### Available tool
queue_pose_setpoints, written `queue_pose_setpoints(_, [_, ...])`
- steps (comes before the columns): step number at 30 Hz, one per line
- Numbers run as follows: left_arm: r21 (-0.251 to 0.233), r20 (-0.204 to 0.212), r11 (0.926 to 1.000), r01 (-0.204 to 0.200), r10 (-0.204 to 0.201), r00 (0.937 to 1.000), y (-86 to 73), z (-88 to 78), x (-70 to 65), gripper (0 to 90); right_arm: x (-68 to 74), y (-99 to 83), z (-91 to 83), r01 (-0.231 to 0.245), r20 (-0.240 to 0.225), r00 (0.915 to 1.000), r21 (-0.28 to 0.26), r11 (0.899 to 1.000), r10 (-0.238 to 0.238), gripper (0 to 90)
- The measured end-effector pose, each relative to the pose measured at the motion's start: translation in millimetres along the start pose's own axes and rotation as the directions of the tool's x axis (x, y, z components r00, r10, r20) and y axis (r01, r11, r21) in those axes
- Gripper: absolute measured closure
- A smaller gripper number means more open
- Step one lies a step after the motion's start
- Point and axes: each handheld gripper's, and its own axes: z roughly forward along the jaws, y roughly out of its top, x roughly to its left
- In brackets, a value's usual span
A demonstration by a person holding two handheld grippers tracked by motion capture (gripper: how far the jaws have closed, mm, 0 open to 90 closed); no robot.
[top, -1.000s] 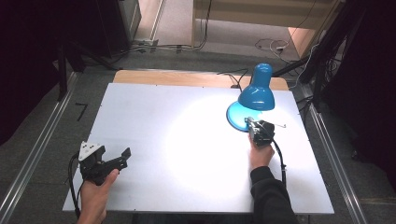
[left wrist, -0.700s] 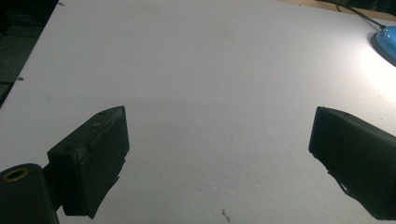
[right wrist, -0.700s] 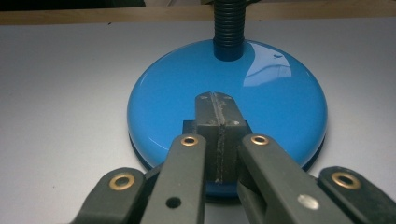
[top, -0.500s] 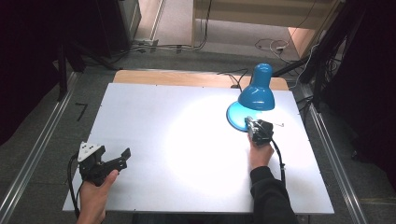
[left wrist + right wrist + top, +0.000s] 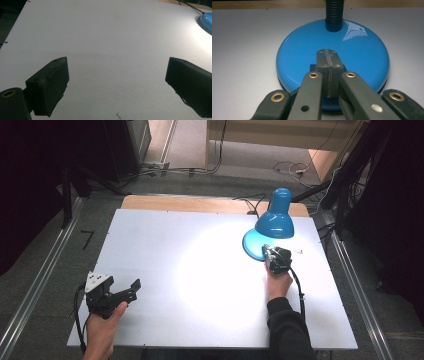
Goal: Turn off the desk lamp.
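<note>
A blue desk lamp (image 5: 275, 220) stands at the table's far right, its shade bent down and a bright pool of light on the white tabletop (image 5: 200, 265). My right gripper (image 5: 267, 251) rests at the near rim of the lamp's round base (image 5: 250, 241), held by a hand in a dark sleeve. In the right gripper view the jaws are pressed together, and the gripper (image 5: 327, 53) lies over the blue base (image 5: 362, 50), just short of the black ribbed neck (image 5: 334, 12). A small dark block shows under the tips. My left gripper (image 5: 134, 287) sits open at the near left, with bare table between its fingers (image 5: 50, 82).
The lamp's cord (image 5: 250, 200) runs off the far edge over a wooden strip (image 5: 190, 202). Metal rails (image 5: 45, 280) flank the table on both sides. A slice of the lamp base (image 5: 206, 21) appears at the upper right of the left gripper view.
</note>
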Motion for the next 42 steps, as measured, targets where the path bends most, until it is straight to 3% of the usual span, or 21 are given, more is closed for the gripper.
queue_pose_setpoints(7, [-0.008, -0.002, 0.9999, 0.015, -0.015, 0.9999, 1.0, -1.8, 1.2, 5.9, 1.0, 1.8, 1.5, 0.002, 0.007, 1.0, 0.005, 1.0, -0.002, 87.8])
queue_pose_setpoints(15, [-0.004, 0.001, 1.0, 0.005, -0.005, 1.0, 0.5, -1.2, -0.6, 5.8, 1.3, 3.1, 2.7, 0.015, 0.01, 0.9998, 0.003, 1.0, -0.015, 88.0])
queue_pose_setpoints(19, [0.0, 0.005, 1.0, -0.001, 0.001, 1.0, 0.0, -0.8, -1.6, 5.9, 1.2, 5.0, 6.0, 0.02, 0.026, 0.9994, 0.015, 1.0, -0.02, 88.1])
queue_pose_setpoints(22, [0.001, 0.005, 1.0, -0.002, 0.002, 1.0, -0.2, -0.7, -1.6, 5.8, 0.3, 7.1, 8.5, -0.003, 0.033, 0.9994, 0.017, 1.0, 0.002, 88.1])
queue_pose_setpoints(24, [0.0, 0.006, 1.0, -0.001, 0.001, 1.0, -0.3, -1.1, -0.8, 5.9, 3.0, 6.9, 9.1, 0.013, 0.046, 0.9988, 0.013, 1.0, -0.014, 88.0])
queue_pose_setpoints(34, [-0.003, 0.003, 1.0, 0.003, -0.003, 1.0, -0.2, -1.8, 1.0, 5.9, -0.3, 6.4, 8.4, -0.015, 0.019, 0.9997, 0.01, 1.0, 0.015, 87.5])
queue_pose_setpoints(36, [-0.002, 0.0, 1.0, 0.003, -0.003, 1.0, -0.2, -2.1, 1.3, 5.9, -3.2, 6.5, 8.0, -0.026, -0.012, 0.9996, 0.005, 1.0, 0.026, 75.1])
queue_pose_setpoints(39, [-0.006, -0.007, 0.9999, 0.011, -0.011, 0.9999, -0.1, -3.3, 3.2, 5.8, -4.4, 6.5, 6.8, -0.031, -0.026, 0.9992, 0.003, 1.0, 0.031, 69.9])
queue_pose_setpoints(41, [-0.009, -0.011, 0.9998, 0.016, -0.016, 0.9998, 0.1, -4.3, 5.1, 5.9, -4.5, 6.2, 4.0, -0.021, -0.037, 0.9991, -0.006, 1.0, 0.021, 55.9])
queue_pose_setpoints(42, [-0.009, -0.011, 0.9998, 0.018, -0.019, 0.9998, 0.1, -4.8, 5.6, 5.9, -4.5, 6.2, 4.0, -0.021, -0.037, 0.9991, -0.006, 1.0, 0.021, 55.9])
